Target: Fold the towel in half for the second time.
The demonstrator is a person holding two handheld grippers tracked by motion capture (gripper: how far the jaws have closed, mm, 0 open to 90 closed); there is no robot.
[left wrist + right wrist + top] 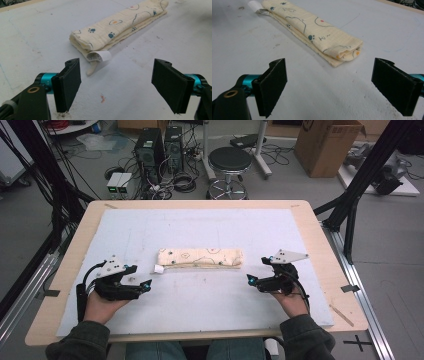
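In the high view there is one folded cloth (201,258) and two grippers, all on a single pale mat (150,225) that covers most of the wooden table (320,240). The cloth lies as a long narrow bundle across the middle of the mat, with a small white tag (158,269) at its left end. The left gripper (141,284) sits near the cloth's left end and the right gripper (254,281) near its right end, both apart from it and both toward the near edge. Bare mat lies open on every side of the cloth, with the widest stretch behind it, toward the far edge of the table. In the left gripper view the two black jaws stand spread wide with nothing between them, and the cloth (117,25) runs away from them toward the upper right; its near end shows stacked folded layers, the curled white tag (98,56) and a short strip of fabric poking out (the tag is the part nearest the jaws, yet clear of them). In the right gripper view the jaws are likewise spread apart and hold nothing, and the cloth (312,27) lies ahead, cream-coloured with blue paw prints, thin dark outlines and small orange marks, its rounded folded end nearest, the tag (255,5) at the far end.
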